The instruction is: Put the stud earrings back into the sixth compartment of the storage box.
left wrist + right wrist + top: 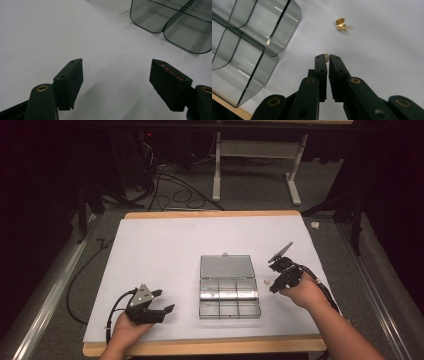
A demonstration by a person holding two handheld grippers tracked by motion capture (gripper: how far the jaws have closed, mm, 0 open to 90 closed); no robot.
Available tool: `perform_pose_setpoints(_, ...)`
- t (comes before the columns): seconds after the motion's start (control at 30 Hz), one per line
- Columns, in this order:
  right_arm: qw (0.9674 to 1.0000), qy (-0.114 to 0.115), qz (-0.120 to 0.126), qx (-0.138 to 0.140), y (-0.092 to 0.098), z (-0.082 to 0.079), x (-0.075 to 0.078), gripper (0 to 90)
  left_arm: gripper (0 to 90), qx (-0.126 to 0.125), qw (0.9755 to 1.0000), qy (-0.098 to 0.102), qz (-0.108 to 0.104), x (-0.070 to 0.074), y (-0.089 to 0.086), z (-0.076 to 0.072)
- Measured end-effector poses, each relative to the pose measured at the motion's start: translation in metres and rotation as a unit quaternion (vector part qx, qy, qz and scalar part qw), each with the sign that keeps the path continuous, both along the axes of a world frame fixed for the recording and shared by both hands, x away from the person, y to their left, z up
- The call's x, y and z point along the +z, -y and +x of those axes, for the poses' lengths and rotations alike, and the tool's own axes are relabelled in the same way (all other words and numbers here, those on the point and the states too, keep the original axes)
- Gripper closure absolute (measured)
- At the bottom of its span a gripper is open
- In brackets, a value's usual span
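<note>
Pinching a tiny pale bead point(326, 57), the right gripper point(326, 57) hangs beside the clear plastic compartment box point(229, 292); the left gripper point(116, 75), jaws spread, sits near the table's front edge.

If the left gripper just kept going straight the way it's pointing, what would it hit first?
Probably the clear plastic compartment box: the open left gripper points over bare white table cover towards the box's near corner, though depth is unclear.

The high view is dimly lit, its surroundings lost in darkness (the white mat point(165, 245) alone is evenly bright). In the gripper views, near jaws are blurred, soft shadows are cast, and glare streaks the clear compartment box point(249, 45).
</note>
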State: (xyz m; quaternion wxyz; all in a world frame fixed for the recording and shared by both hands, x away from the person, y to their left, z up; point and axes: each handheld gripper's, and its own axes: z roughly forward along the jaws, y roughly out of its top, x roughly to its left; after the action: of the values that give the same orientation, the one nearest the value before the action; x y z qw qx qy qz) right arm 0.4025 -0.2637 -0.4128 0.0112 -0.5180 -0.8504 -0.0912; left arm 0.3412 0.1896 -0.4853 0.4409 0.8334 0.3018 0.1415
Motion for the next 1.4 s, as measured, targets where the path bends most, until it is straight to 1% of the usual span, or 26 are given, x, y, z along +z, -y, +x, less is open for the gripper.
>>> perform_pose_setpoints(0.07,1.0000,0.000,0.004,-0.001,-0.001,-0.003,0.003,86.1,27.6,0.001,1.0000,0.002,-0.001,0.000,0.000,0.000)
perform_pose_setpoints(0.1,1.0000,0.004,0.003,0.008,-0.001,-0.003,0.003,86.1,27.6,0.002,1.0000,0.001,-0.001,0.000,0.000,0.000)
perform_pose_setpoints(0.13,1.0000,0.002,0.003,0.006,-0.002,-0.005,0.004,86.1,27.6,0.002,1.0000,0.002,-0.001,0.000,0.000,0.000)
perform_pose_setpoints(0.17,0.9999,0.003,0.003,0.012,-0.003,-0.007,0.005,86.1,27.6,0.002,1.0000,0.002,0.000,0.000,0.000,0.000)
perform_pose_setpoints(0.2,0.9999,0.003,0.003,0.012,-0.003,-0.007,0.005,86.1,27.6,0.002,1.0000,0.002,0.000,0.000,0.000,0.000)
perform_pose_setpoints(0.37,0.9998,-0.005,0.001,0.017,-0.006,-0.013,0.008,86.2,27.6,0.001,1.0000,-0.001,0.000,0.000,0.000,0.000)
perform_pose_setpoints(0.47,0.9997,-0.001,0.002,0.022,-0.006,-0.014,0.009,86.2,27.6,0.001,1.0000,0.001,0.000,0.000,0.000,0.000)
perform_pose_setpoints(0.5,0.9999,-0.007,0.002,0.013,-0.007,-0.016,0.010,86.2,27.6,0.001,1.0000,0.000,0.000,0.000,0.000,0.000)
perform_pose_setpoints(0.53,0.9997,-0.003,0.002,0.022,-0.007,-0.016,0.010,86.3,27.6,0.001,1.0000,-0.001,-0.001,0.000,0.000,0.000)
perform_pose_setpoints(0.6,0.9997,-0.003,0.000,0.025,-0.007,-0.017,0.011,86.2,27.6,0.002,1.0000,-0.001,0.000,0.000,0.000,0.000)
perform_pose_setpoints(0.63,0.9997,-0.005,0.001,0.023,-0.007,-0.018,0.012,86.2,27.6,0.001,1.0000,0.000,0.001,0.000,0.000,0.000)
perform_pose_setpoints(0.67,0.9999,-0.007,0.002,0.015,-0.008,-0.019,0.013,86.3,27.6,0.002,1.0000,0.002,0.000,0.000,0.001,0.000)
perform_pose_setpoints(0.7,0.9997,-0.002,0.002,0.026,-0.007,-0.018,0.013,86.3,27.6,0.002,1.0000,0.003,0.000,0.000,0.001,0.000)
perform_pose_setpoints(0.77,0.9997,-0.004,0.002,0.025,-0.009,-0.020,0.015,86.3,27.6,0.001,1.0000,-0.001,0.000,0.000,0.000,0.000)
perform_pose_setpoints(0.8,0.9995,-0.004,0.000,0.030,-0.009,-0.021,0.015,86.2,27.6,0.002,1.0000,0.000,-0.001,0.000,0.000,0.000)
perform_pose_setpoints(0.87,0.9995,-0.008,-0.002,0.030,-0.011,-0.022,0.017,86.2,27.6,0.002,1.0000,-0.001,0.001,0.000,0.001,0.000)
perform_pose_setpoints(0.97,0.9993,-0.005,-0.003,0.036,-0.011,-0.025,0.021,86.3,27.6,-0.001,1.0000,-0.003,0.002,-0.001,0.001,0.001)
perform_pose_setpoints(1.0,0.9993,-0.008,-0.004,0.036,-0.011,-0.026,0.023,86.2,27.6,0.000,1.0000,-0.002,0.003,0.000,0.001,0.001)
perform_pose_setpoints(1.13,0.9990,-0.003,-0.003,0.045,-0.013,-0.031,0.031,86.3,27.6,-0.001,1.0000,-0.003,0.002,0.000,0.001,0.001)
perform_pose_setpoints(1.17,0.9991,-0.003,0.000,0.043,-0.015,-0.032,0.034,86.3,27.6,-0.001,1.0000,-0.004,0.001,0.000,0.001,0.001)
perform_pose_setpoints(1.3,0.9985,-0.002,-0.001,0.056,-0.023,-0.034,0.040,86.3,27.6,-0.001,1.0000,-0.004,0.003,0.000,0.001,0.001)
perform_pose_setpoints(1.4,0.9979,-0.002,0.000,0.065,-0.029,-0.035,0.041,86.3,27.6,-0.001,1.0000,-0.006,0.004,0.000,0.001,0.001)
